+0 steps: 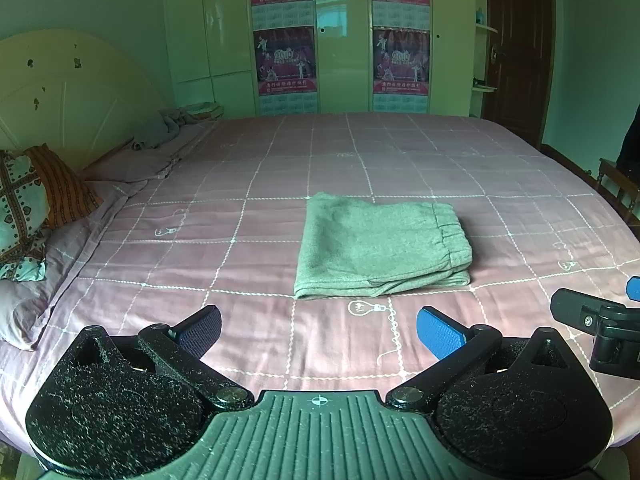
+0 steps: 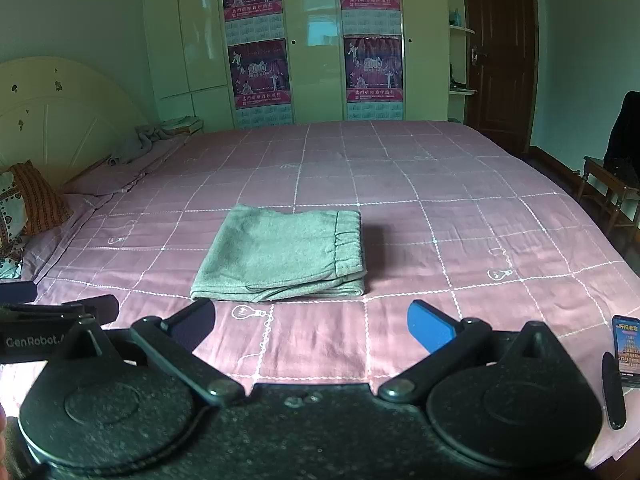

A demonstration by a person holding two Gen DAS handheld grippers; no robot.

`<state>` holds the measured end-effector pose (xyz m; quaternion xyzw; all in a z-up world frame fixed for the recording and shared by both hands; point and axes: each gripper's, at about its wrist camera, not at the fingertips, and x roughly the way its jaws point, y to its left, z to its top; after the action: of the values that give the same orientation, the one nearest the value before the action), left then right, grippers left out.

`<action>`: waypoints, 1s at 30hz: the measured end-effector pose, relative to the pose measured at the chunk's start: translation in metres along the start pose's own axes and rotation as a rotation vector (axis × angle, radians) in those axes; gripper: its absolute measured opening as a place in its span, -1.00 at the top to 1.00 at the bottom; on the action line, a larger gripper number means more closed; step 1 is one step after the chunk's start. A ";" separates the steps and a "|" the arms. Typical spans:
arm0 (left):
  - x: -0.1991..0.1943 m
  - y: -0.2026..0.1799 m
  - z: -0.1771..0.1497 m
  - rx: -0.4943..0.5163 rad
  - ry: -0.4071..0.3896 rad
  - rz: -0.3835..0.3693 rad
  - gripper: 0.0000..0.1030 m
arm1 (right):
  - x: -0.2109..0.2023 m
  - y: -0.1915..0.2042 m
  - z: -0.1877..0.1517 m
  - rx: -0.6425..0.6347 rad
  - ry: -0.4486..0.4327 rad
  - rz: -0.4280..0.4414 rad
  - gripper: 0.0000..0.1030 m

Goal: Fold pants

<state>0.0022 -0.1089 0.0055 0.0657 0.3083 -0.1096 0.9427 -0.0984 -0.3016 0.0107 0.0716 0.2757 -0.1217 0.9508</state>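
Grey-green pants [image 1: 380, 246] lie folded into a flat rectangle on the pink checked bedsheet [image 1: 320, 160], waistband to the right. They also show in the right wrist view [image 2: 280, 256]. My left gripper [image 1: 320, 330] is open and empty, hovering just in front of the pants. My right gripper [image 2: 312, 326] is open and empty too, in front of the pants and to the right of the left gripper; part of it shows at the left wrist view's right edge [image 1: 592, 316].
Pillows [image 1: 28, 208] and a crumpled blanket [image 1: 168, 128] lie by the headboard [image 1: 64, 88] at left. A wardrobe [image 1: 320, 36] stands behind the bed. A phone [image 2: 628, 348] lies on the sheet at right. A wooden chair [image 2: 612, 188] stands beside the bed.
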 end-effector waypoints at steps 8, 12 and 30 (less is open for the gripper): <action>0.000 -0.001 0.000 0.001 0.002 -0.004 -1.00 | 0.002 -0.001 0.000 0.008 0.008 0.007 -0.99; 0.001 -0.002 0.001 -0.001 0.002 -0.006 -1.00 | 0.003 0.000 0.000 0.010 0.011 0.007 -0.99; 0.004 -0.003 0.001 0.005 0.009 -0.006 -1.00 | 0.006 0.004 0.000 0.005 0.017 0.012 -0.99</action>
<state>0.0047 -0.1125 0.0036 0.0676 0.3127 -0.1130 0.9407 -0.0925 -0.2987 0.0081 0.0764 0.2833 -0.1161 0.9489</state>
